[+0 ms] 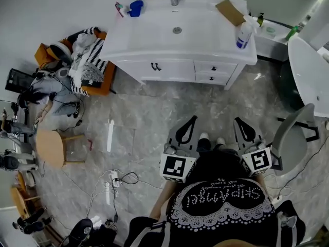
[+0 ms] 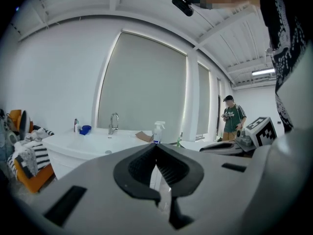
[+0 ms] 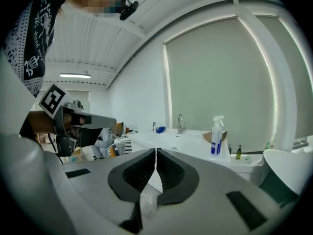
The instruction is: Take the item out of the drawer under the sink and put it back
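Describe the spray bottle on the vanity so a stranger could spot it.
Start at the white sink vanity against the far wall, then go to its right end. The spray bottle stands there next to a brown cardboard piece; it alone is white with a blue label and a trigger head.

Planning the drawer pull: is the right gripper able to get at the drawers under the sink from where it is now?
Probably not yet. The right gripper hangs well short of the drawers, with only floor between. Nothing blocks the way, so stepping closer should do; its jaws are shut.
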Tool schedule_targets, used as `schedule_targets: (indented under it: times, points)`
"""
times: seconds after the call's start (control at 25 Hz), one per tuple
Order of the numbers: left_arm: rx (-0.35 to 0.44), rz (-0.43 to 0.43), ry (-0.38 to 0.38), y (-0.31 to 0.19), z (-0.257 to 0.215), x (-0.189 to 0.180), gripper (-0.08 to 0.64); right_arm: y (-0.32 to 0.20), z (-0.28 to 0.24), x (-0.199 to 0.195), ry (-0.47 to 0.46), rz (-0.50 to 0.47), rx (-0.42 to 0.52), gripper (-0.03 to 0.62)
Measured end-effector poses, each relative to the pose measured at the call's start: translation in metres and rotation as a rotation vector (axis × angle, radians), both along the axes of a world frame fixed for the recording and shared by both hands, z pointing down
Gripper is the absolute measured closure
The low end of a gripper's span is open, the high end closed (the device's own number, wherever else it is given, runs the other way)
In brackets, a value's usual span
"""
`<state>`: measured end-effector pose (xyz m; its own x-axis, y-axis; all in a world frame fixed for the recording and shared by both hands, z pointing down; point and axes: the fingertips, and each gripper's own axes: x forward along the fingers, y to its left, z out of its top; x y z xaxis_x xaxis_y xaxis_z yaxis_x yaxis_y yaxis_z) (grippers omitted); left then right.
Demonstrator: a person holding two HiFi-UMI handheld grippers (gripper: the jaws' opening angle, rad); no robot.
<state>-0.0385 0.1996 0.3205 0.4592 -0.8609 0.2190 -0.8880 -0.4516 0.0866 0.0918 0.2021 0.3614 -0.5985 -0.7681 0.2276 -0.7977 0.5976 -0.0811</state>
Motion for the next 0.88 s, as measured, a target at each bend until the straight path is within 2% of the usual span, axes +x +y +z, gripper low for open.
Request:
schedule_targets:
  times: [0.16,0.36,0.64,0.88]
  points:
    - [0.019,-0.004,0.044,-0.008,-0.004,-0.011,0.557,-0.006,0.003,-0.009,-0.013,0.026,-0.015,0.572]
    - [-0.036,-0.012,0.065,-0.004,0.01,-0.026,0.557,-0.009,0.003,-0.019,0.0,0.045,-0.015,0.572]
    - [-0.098,-0.008,0.022,-0.003,0.026,-0.035,0.555,-0.013,0.007,-0.013,0.007,0.08,-0.055,0.572]
    - [-0.098,-0.034,0.092,-0.015,0.023,-0.029,0.555,-0.025,0.019,-0.014,0.006,0.058,-0.087,0.572]
